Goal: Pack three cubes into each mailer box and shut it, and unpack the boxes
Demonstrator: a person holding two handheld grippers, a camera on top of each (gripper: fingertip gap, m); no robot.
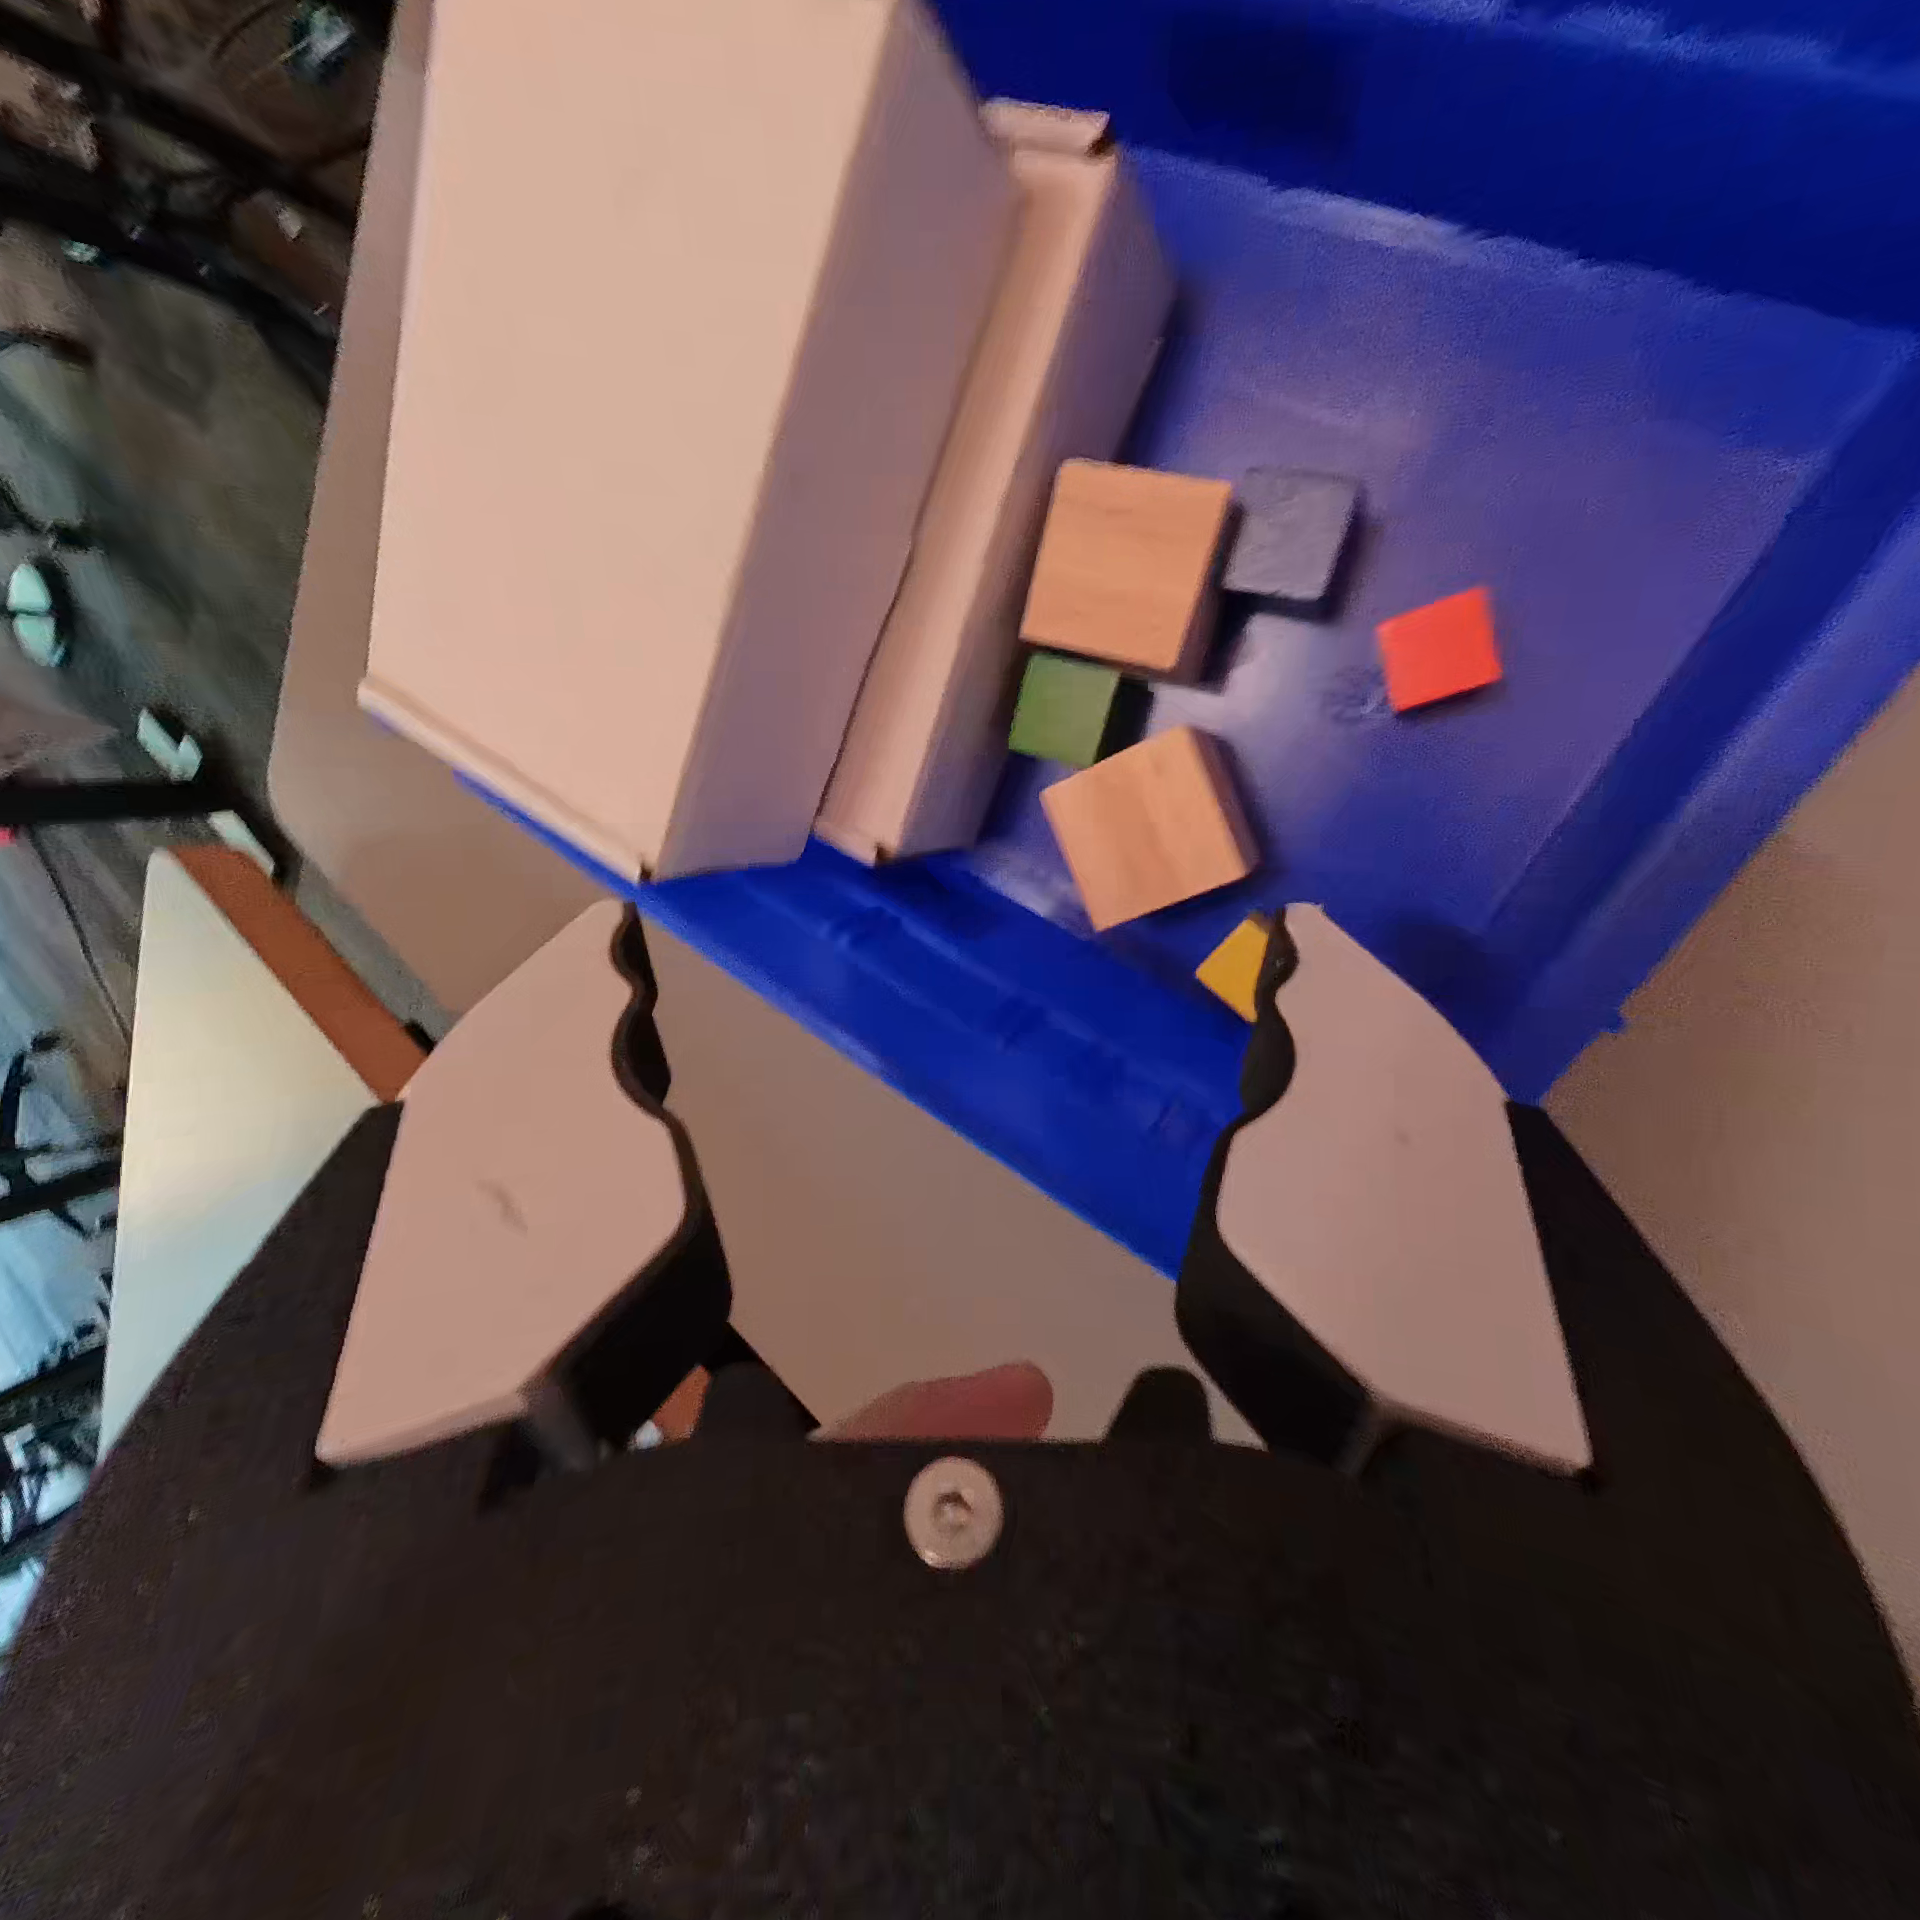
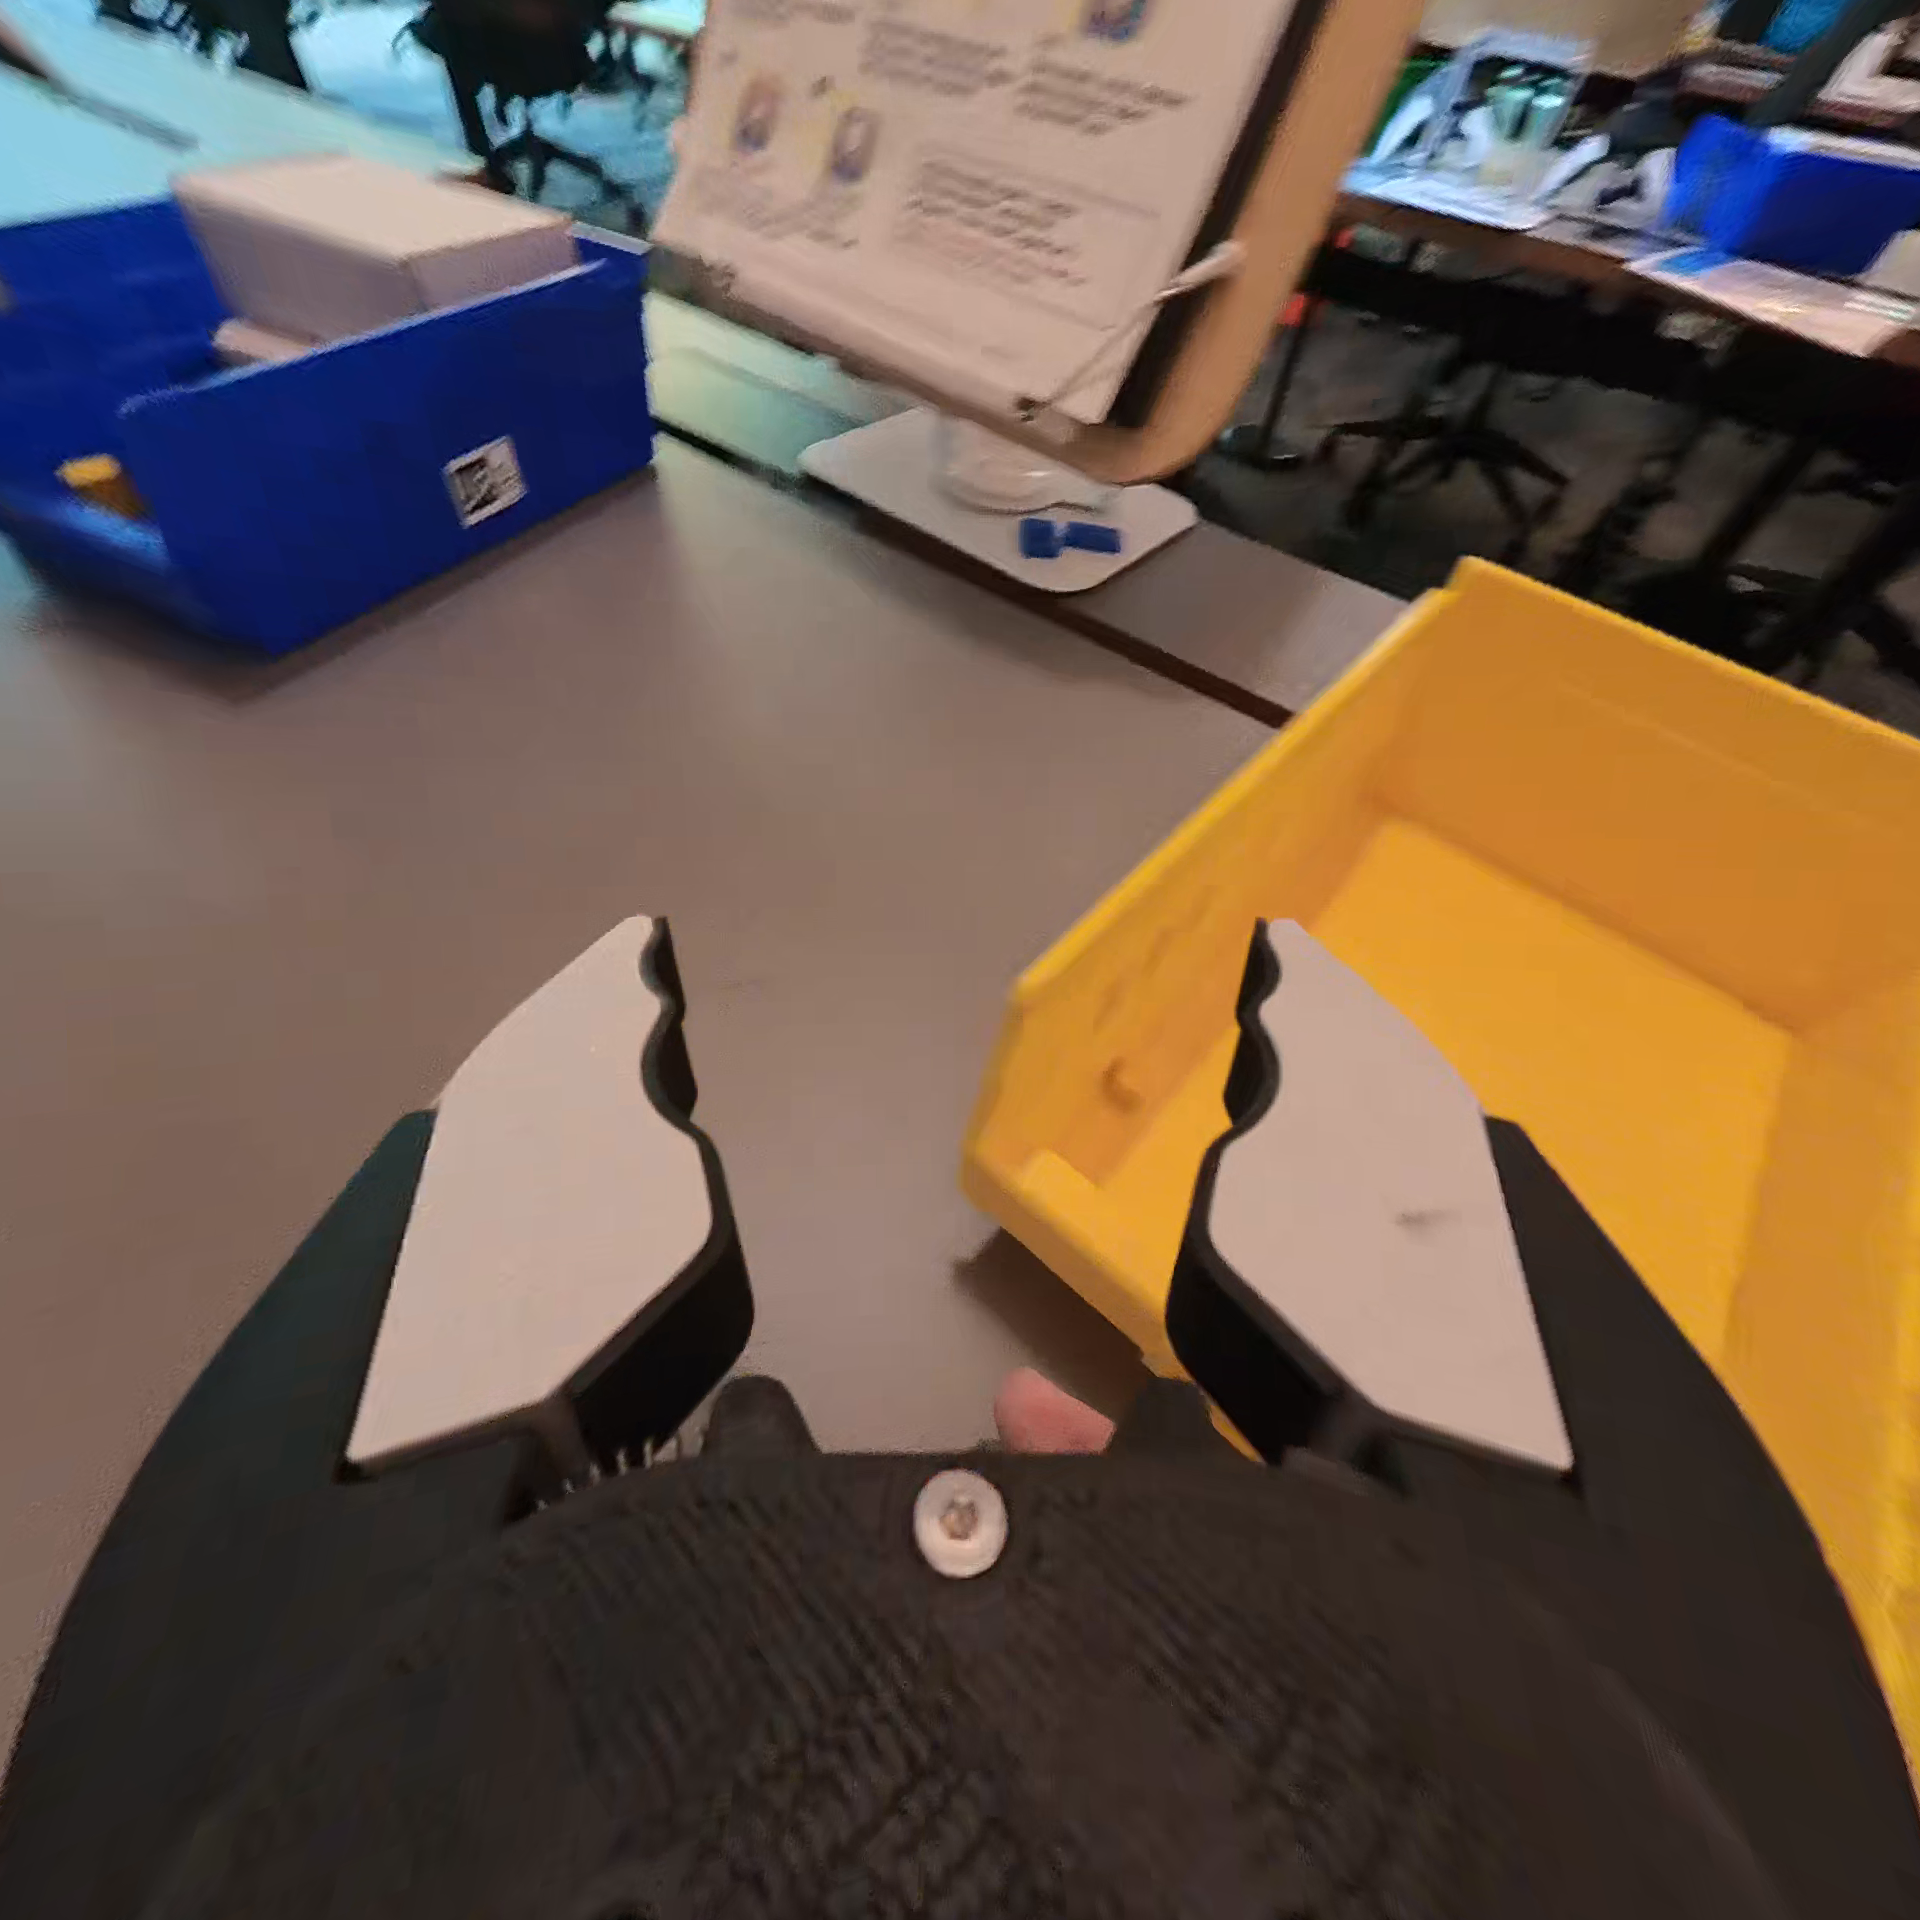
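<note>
In the left wrist view a blue bin [image 1: 1558,343] holds two shut white mailer boxes, a large one [image 1: 665,416] leaning over a smaller one [image 1: 997,582]. Beside them lie loose cubes: two wooden [image 1: 1127,566] [image 1: 1148,826], a green [image 1: 1065,707], a grey [image 1: 1288,535], a red [image 1: 1439,646] and a yellow [image 1: 1236,966]. My left gripper [image 1: 956,925] is open and empty just in front of the bin's rim. My right gripper [image 2: 961,935] is open and empty above the table, next to an empty yellow bin [image 2: 1538,935]. The blue bin [image 2: 343,488] with the boxes [image 2: 364,244] shows far left.
A stand holding a printed instruction sheet [image 2: 956,208] sits on a white base [image 2: 997,509] at the table's back edge, with small blue pieces [image 2: 1070,538] on it. The brown tabletop [image 2: 623,831] stretches between the two bins. Cluttered desks and chairs stand behind. Some 55 centimeters of space lies between my two pairs of fingers.
</note>
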